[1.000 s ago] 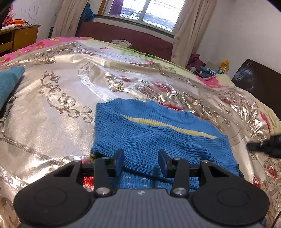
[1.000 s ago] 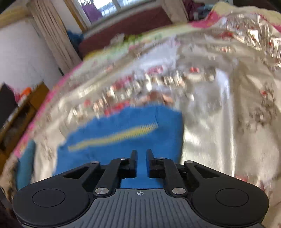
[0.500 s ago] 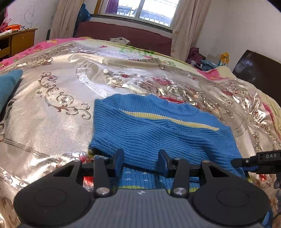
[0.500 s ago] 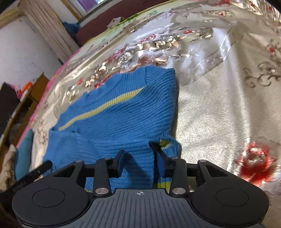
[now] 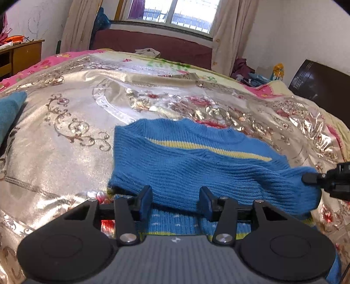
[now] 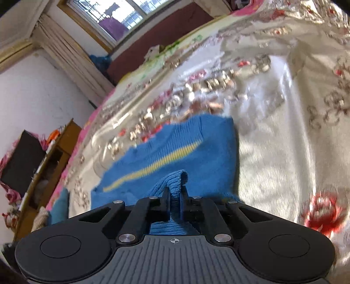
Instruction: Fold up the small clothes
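A small blue knit sweater (image 5: 196, 166) with a yellow stripe lies folded on the shiny gold bedspread (image 5: 65, 142). My left gripper (image 5: 175, 203) hovers at its near edge. Its jaws are opening, with the folded edge lying between the fingers and the pads not pressing on it. My right gripper (image 6: 174, 196) is shut on a pinched ridge of the sweater (image 6: 175, 153) at its near right corner. In the left wrist view the right gripper (image 5: 306, 178) enters from the right edge, holding that corner raised a little off the bed.
A teal cloth (image 5: 8, 109) lies at the bed's left edge. A wooden desk (image 5: 21, 54) stands far left, and a dark headboard (image 5: 317, 87) is at the right. Loose clothes (image 5: 251, 74) pile up past the far right corner, under the curtained window (image 5: 175, 13).
My right gripper opened, came in over the sweater's near right corner, then shut on it and raised it. The left gripper stayed put, its jaws a touch wider.
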Demonstrator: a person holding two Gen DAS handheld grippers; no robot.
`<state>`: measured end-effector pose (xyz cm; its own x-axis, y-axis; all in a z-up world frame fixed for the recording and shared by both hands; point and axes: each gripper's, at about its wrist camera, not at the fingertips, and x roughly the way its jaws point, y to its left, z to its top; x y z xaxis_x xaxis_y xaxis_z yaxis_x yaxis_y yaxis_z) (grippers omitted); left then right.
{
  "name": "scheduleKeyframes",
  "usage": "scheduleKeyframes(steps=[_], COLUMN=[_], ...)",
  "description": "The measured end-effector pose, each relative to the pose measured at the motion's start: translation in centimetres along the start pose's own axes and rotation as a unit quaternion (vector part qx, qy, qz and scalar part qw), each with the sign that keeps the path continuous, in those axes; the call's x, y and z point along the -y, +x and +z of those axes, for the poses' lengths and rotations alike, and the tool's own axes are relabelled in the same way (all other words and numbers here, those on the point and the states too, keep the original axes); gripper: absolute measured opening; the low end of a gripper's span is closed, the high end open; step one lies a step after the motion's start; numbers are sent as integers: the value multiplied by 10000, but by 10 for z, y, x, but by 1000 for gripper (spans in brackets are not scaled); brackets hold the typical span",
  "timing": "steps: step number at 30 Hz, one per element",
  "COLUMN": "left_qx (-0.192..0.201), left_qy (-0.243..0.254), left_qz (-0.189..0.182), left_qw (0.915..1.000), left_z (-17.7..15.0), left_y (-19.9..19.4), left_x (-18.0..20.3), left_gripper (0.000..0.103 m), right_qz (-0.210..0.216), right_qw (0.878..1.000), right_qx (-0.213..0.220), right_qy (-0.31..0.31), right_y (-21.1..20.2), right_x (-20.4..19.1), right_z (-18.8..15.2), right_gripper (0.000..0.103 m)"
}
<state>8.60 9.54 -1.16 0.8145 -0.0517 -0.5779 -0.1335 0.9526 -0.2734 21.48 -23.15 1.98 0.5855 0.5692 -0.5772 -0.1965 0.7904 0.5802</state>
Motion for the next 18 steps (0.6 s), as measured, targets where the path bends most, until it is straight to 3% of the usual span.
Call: scheduleKeyframes(steps=[6, 12, 18], left_qx=[250, -72, -17], left_qy=[51, -143, -141], left_qz=[13, 466, 451], left_qw=[9997, 9988, 9989], left_z=[13, 10, 8], left_y=[0, 22, 18], left_x=[2, -18, -19], left_gripper=[53, 54, 54], right_qz=[-266, -1107, -1199], right_qw=[9994, 9930, 9924], right_qx=[192, -317, -204], right_qy=[-104, -272, -202], right_y=[14, 56, 55], right_x=[-4, 10, 10], right_z=[33, 20, 21], right_gripper=[7, 8, 13])
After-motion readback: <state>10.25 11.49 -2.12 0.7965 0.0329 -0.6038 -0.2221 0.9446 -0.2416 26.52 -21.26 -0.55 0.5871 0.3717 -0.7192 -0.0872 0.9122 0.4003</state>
